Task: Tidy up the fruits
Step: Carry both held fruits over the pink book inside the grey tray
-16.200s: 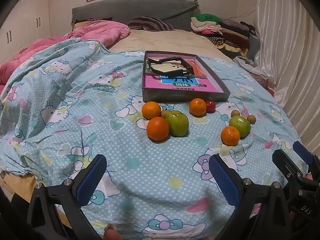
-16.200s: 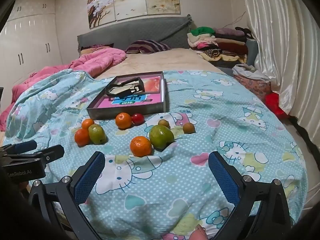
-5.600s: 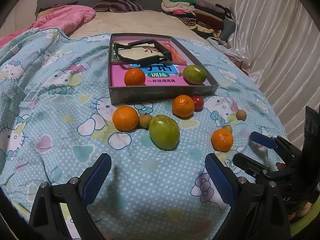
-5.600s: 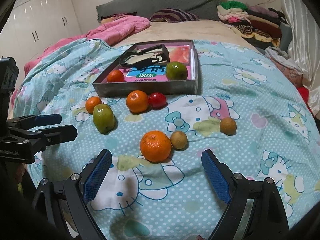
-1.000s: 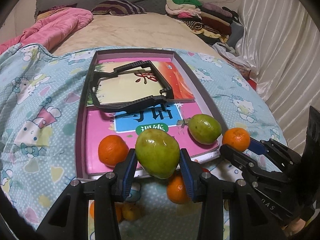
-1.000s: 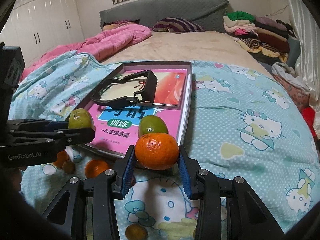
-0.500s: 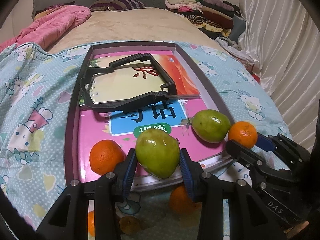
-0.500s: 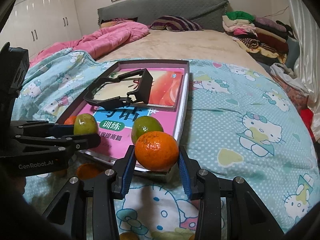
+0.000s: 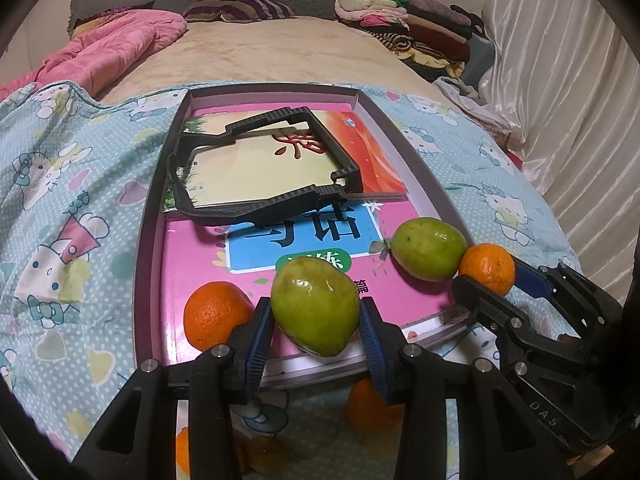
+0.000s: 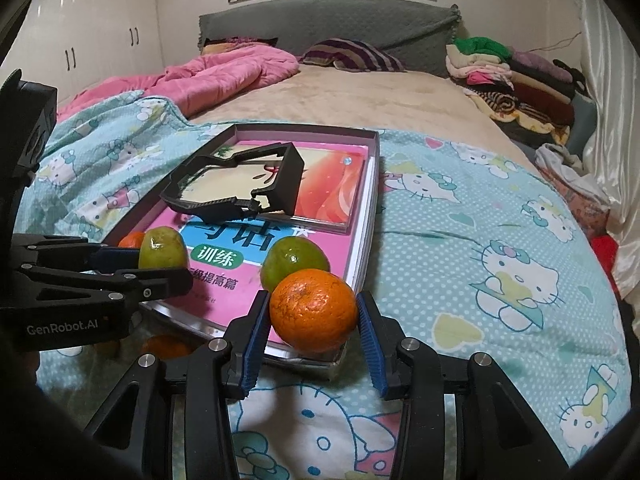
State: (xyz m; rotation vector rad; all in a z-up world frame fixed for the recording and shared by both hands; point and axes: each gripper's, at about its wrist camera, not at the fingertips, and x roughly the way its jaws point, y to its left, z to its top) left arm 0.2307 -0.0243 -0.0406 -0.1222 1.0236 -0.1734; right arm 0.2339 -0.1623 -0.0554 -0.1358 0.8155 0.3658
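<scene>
- We are seeing the far half of the tray crowded by a black frame lying on the books.
- On the near pink stretch, an orange is sitting at the left and a green fruit at the right, leaving a bare gap between them.
- The tray's near rim is standing in the way of a low approach.
- Loose oranges are lying on the blanket just before that rim.
- The blanket right of the tray is lying open.
</scene>
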